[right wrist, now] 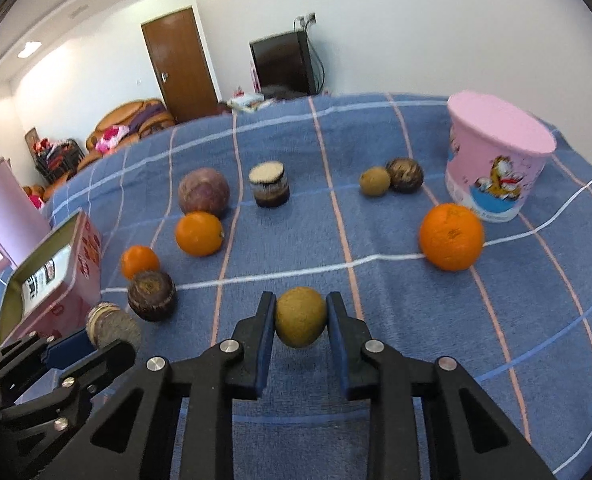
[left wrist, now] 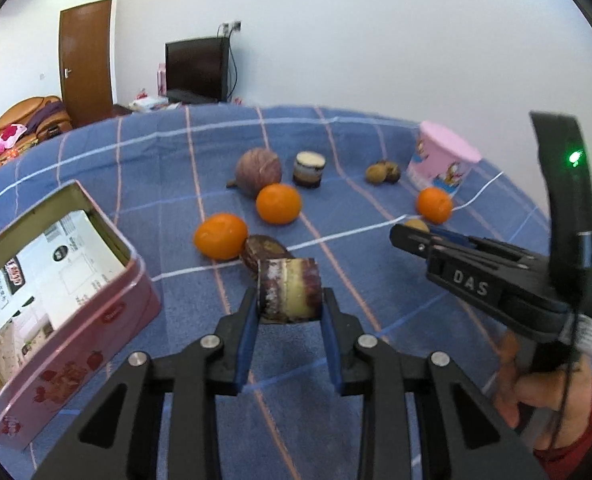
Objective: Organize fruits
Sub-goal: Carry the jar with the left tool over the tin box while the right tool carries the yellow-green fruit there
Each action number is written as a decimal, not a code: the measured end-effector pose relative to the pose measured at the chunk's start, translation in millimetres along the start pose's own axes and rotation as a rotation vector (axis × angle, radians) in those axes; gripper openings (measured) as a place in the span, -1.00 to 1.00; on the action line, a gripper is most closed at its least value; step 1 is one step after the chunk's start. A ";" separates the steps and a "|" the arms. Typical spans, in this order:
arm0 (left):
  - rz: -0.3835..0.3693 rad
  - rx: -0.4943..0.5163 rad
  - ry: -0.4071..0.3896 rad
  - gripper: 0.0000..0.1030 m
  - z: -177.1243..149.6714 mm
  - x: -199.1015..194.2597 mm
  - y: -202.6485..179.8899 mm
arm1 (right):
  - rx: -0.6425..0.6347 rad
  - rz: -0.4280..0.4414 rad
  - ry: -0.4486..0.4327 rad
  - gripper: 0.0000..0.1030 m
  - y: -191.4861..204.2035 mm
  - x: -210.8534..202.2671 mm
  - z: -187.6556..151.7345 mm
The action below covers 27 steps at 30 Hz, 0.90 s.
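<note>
My left gripper is shut on a short cut piece of cane with a purple rind, just above the blue checked cloth. The open pink tin stands to its left. My right gripper is shut on a small round brown fruit. In the left wrist view the right gripper shows at the right with that fruit at its tip. Three oranges lie on the cloth, beside a dark round fruit.
A purple round fruit, an upright cane piece and two small brown fruits lie farther back. A pink cartoon cup stands at the back right. A pink lid leans behind the tin.
</note>
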<state>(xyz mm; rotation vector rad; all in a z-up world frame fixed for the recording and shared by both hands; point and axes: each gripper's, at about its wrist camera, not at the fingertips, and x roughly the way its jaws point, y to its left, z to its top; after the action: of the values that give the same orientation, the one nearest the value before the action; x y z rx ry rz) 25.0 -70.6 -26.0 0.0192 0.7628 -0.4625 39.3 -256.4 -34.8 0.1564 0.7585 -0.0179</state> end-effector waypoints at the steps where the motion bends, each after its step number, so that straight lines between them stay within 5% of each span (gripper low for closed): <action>1: 0.005 -0.003 -0.013 -0.39 -0.6 -6.3 2.8 | -0.001 -0.006 -0.019 -0.47 0.5 -3.9 0.1; 6: 0.075 -0.012 -0.065 -0.39 -2.5 -32.3 30.1 | -0.011 -0.060 -0.104 -0.47 6.7 -24.2 -4.1; 13: 0.177 -0.013 -0.126 -0.39 0.8 -51.7 73.6 | -0.004 -0.023 -0.165 -0.47 37.8 -44.1 -12.8; 27: 0.392 -0.029 -0.196 -0.39 6.1 -70.6 149.7 | -0.126 0.126 -0.285 -0.47 179.3 -44.8 -9.4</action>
<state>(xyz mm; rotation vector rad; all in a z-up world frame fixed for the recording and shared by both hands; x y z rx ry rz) 46.1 90.9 3.5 0.0932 0.5550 -0.0779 13.3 -79.6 13.4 0.0789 0.4625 0.1251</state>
